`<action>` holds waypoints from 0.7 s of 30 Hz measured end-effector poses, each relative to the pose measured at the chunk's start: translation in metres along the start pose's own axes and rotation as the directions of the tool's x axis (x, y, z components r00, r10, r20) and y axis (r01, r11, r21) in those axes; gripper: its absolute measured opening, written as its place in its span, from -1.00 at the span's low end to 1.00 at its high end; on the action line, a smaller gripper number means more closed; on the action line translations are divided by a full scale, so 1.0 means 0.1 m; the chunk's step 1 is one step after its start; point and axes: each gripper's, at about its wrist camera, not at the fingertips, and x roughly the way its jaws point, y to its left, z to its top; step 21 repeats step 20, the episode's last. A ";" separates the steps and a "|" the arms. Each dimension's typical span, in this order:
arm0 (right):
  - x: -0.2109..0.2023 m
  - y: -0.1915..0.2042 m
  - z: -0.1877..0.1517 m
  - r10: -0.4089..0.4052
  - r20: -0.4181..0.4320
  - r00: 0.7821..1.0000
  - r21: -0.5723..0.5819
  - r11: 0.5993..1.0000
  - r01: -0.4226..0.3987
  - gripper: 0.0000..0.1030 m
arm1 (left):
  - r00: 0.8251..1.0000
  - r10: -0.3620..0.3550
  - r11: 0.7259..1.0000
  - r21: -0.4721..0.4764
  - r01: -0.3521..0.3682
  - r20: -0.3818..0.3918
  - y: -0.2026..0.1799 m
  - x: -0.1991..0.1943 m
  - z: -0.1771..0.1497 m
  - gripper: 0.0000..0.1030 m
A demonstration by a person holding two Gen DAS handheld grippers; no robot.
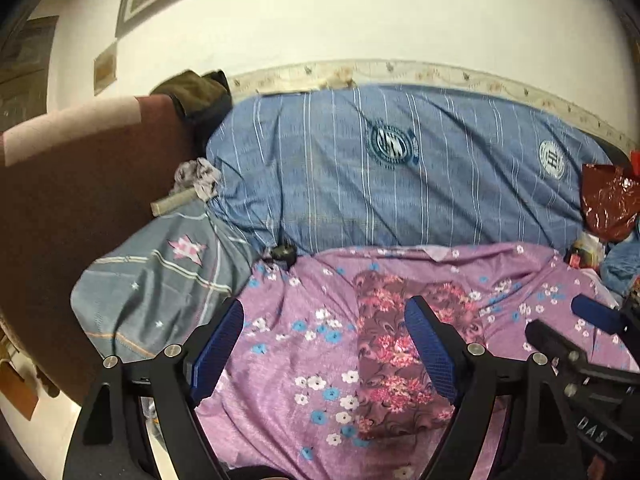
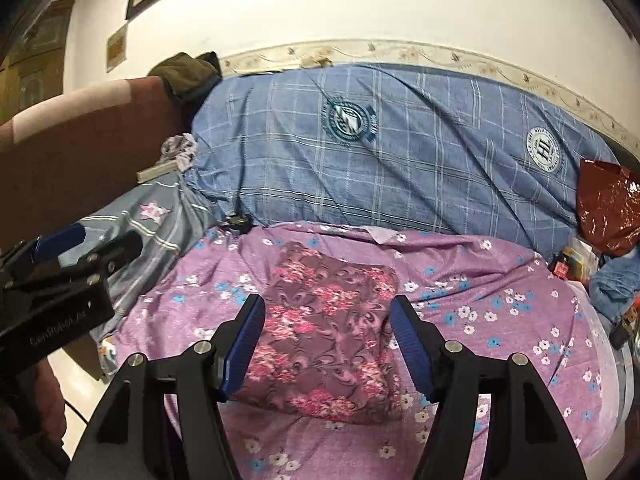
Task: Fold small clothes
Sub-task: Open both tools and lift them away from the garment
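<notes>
A folded floral garment (image 2: 328, 332), dark mauve with pink flower clusters, lies flat on a purple flowered sheet (image 2: 500, 320) that covers the near part of the bed. It sits near the middle of the sheet, a compact rectangle with its edges roughly squared.

The right gripper (image 2: 327, 348) hangs above the garment with its blue-padded fingers (image 2: 244, 344) spread apart; the cloth shows in the gap between them, but the pads press on nothing. The left gripper (image 1: 324, 352) is likewise wide open over the sheet, its right finger over the garment (image 1: 384, 360) and its left finger above bare purple sheet (image 1: 280, 340). Neither holds anything. Each gripper appears at the edge of the other's view, the left one at the left of the right wrist view, the right one at the right of the left wrist view.

Behind the sheet lies a bulky blue checked quilt (image 2: 400, 152) with round printed badges. To the left is a grey bedcover (image 1: 160, 280) with a pink star pattern, and beyond it a brown headboard (image 1: 80, 184). A crumpled red plastic bag (image 2: 608, 212) rests at the right end of the quilt. A white wall (image 2: 360, 8) with a patterned border rises behind the bed.
</notes>
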 end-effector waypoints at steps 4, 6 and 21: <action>-0.14 0.12 0.01 0.020 0.026 0.999 -0.025 1.000 -0.019 0.29 | 0.997 0.059 0.998 0.000 -0.059 0.054 0.03 -0.21 -0.06 0.61; -0.18 0.18 0.00 0.025 0.033 0.999 -0.042 0.999 -0.024 0.29 | 0.995 0.068 0.998 -0.003 -0.068 0.068 0.03 -0.26 -0.08 0.61; 0.05 0.13 0.02 0.019 0.021 1.000 -0.045 0.999 -0.018 0.29 | 0.998 -0.056 0.997 -0.043 0.057 0.034 0.16 0.04 -0.02 0.64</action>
